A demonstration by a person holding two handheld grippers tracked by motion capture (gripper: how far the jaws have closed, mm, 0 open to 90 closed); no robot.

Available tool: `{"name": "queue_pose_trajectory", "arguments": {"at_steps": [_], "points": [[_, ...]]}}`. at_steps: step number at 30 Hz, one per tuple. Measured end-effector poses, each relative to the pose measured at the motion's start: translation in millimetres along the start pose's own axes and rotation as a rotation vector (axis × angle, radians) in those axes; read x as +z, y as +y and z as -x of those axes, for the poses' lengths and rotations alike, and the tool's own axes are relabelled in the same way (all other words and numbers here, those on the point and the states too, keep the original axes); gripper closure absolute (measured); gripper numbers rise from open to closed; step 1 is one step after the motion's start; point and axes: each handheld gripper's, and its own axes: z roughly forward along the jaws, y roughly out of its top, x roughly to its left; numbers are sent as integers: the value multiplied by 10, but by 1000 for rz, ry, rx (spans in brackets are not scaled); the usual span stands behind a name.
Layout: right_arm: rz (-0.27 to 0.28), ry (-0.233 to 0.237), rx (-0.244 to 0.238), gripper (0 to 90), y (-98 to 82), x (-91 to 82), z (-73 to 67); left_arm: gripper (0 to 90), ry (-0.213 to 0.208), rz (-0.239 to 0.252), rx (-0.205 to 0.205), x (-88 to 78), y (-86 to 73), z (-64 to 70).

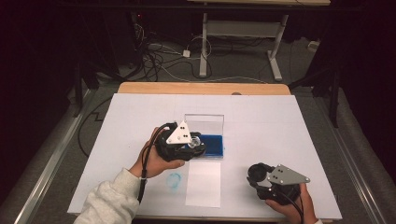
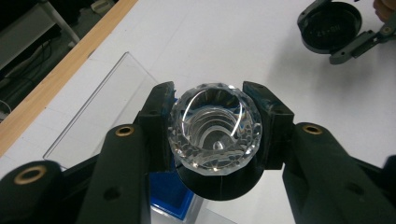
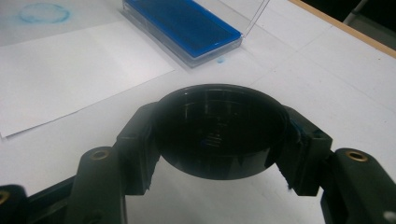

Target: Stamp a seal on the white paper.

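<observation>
Item one: a faceted clear glass stamp with a round black base (image 2: 215, 128), clamped between the jaws of the left gripper (image 1: 187, 143), the pads pressing on either side of its cut-glass head; in the high view it sits near the middle of the table, at the near left edge of the ink tray. Item two: a round black plastic cap (image 3: 219, 128), shallow and dished, gripped at its rim by the closed jaws of the right gripper (image 1: 261, 176), which the person's right hand (image 1: 292, 207) holds at the near right of the table, well apart from the left one; the same cap shows far off in the left gripper view (image 2: 330, 26). Item three: a clear rectangular plastic tray holding a blue ink pad (image 1: 215, 143), its transparent lid (image 1: 205, 122) standing open on the far side. Item four: a plain white sheet of paper (image 1: 204, 184), lying just near of the tray. Item five: a faint blue ring-shaped stamp mark (image 1: 174, 180), printed on the white table cover (image 1: 261, 121) just left of that sheet. Item six: the person's left hand (image 1: 154, 163), in a pale grey sleeve (image 1: 109, 200), entering from the near left.
</observation>
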Motion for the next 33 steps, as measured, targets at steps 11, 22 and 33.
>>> {"name": "queue_pose_trajectory", "arguments": {"at_steps": [11, 22, 33], "points": [[-17, 0, 1, 385, -15, 21, -1, 546, -9, 12, 16, -46, -8, 111], [-17, 4, -5, 385, -14, 19, -1, 546, -29, 23, 4, -44, -73, 157], [-18, 4, -7, 385, -12, 19, -5, 546, -77, -13, 23, 37, -146, 264]]}}
